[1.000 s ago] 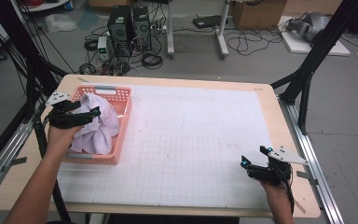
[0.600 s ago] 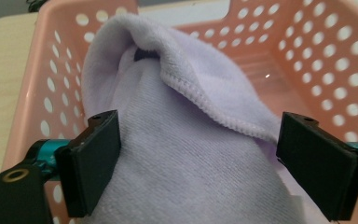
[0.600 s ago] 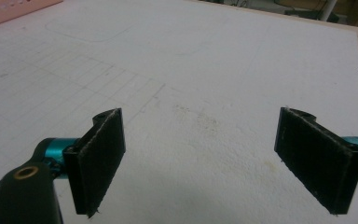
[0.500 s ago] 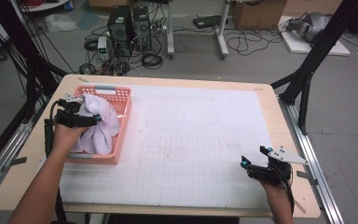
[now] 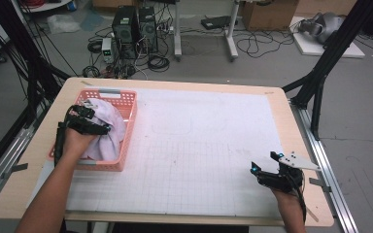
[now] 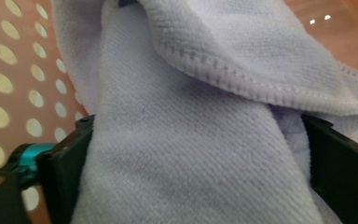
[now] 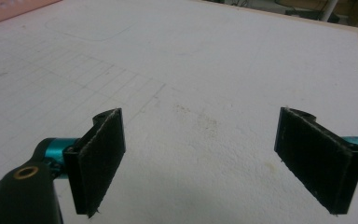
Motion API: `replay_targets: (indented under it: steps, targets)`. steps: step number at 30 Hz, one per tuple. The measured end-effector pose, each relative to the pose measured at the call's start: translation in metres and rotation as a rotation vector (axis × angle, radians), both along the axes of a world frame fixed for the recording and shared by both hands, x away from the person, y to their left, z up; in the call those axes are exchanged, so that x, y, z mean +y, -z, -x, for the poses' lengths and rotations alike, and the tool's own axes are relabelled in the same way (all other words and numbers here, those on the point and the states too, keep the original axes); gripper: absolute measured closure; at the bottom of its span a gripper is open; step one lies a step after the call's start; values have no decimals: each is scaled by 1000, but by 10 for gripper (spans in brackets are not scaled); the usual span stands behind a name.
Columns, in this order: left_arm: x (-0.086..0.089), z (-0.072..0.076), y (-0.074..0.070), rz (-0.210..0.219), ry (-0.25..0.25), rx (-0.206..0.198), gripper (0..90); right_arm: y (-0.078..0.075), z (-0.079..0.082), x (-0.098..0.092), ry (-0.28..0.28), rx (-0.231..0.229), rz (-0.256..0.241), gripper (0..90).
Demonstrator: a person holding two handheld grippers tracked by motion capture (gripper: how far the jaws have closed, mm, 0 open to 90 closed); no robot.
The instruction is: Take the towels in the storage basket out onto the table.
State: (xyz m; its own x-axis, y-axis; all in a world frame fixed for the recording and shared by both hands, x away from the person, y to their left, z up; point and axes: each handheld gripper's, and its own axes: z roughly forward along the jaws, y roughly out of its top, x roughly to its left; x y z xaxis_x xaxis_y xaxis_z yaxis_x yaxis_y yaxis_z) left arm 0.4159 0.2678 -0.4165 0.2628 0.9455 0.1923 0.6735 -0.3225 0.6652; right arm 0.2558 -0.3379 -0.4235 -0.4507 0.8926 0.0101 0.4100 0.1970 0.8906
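Towel (image 6: pixel 191 140) clamped between left tongs (image 5: pixel 90 124), inside pink basket (image 5: pixel 126 104).
Bunched lower in basket than a second ago; right tongs (image 5: pixel 267 172) wide apart, unmoved near counter (image 5: pixel 213 87) corner.

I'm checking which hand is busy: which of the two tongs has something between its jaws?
The left tongs, over the pink basket, have the white towel between their jaws. The right tongs sit open over the white mat with nothing between them.
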Motion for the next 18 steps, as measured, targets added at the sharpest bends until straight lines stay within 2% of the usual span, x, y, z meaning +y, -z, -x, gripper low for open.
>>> replay_targets:
  steps: [6,7,9,10,11,12,13,14,15,16,17,18]
  targets:
    - [-2,5,-6,-24,27,-41,247,0,0,-2,3,2,-1,149]
    - [-4,8,-10,-20,51,-59,292,0,0,-2,2,2,-1,149]
    - [-4,9,-11,-19,67,-71,401,0,1,-2,2,3,-2,149]
    - [-3,11,-13,27,117,-90,466,0,1,-2,2,2,-2,149]
    - [-3,11,-13,27,117,-90,544,0,1,-2,2,2,-2,149]
    - [-3,12,-14,51,137,-101,544,0,1,-2,3,4,-2,149]
    - [-2,12,-14,78,150,-99,581,0,2,-2,5,6,-7,149]
    - [-1,11,-13,99,158,-94,581,0,2,-2,5,6,-7,149]
    - [0,11,-11,124,146,-91,536,0,2,-2,6,5,-8,149]
    - [1,10,-10,135,131,-85,536,0,2,-2,6,5,-8,149]
    - [2,8,-8,147,115,-78,444,0,1,-2,3,1,-3,149]
    - [3,7,-6,154,98,-66,444,0,1,-2,3,1,-3,149]
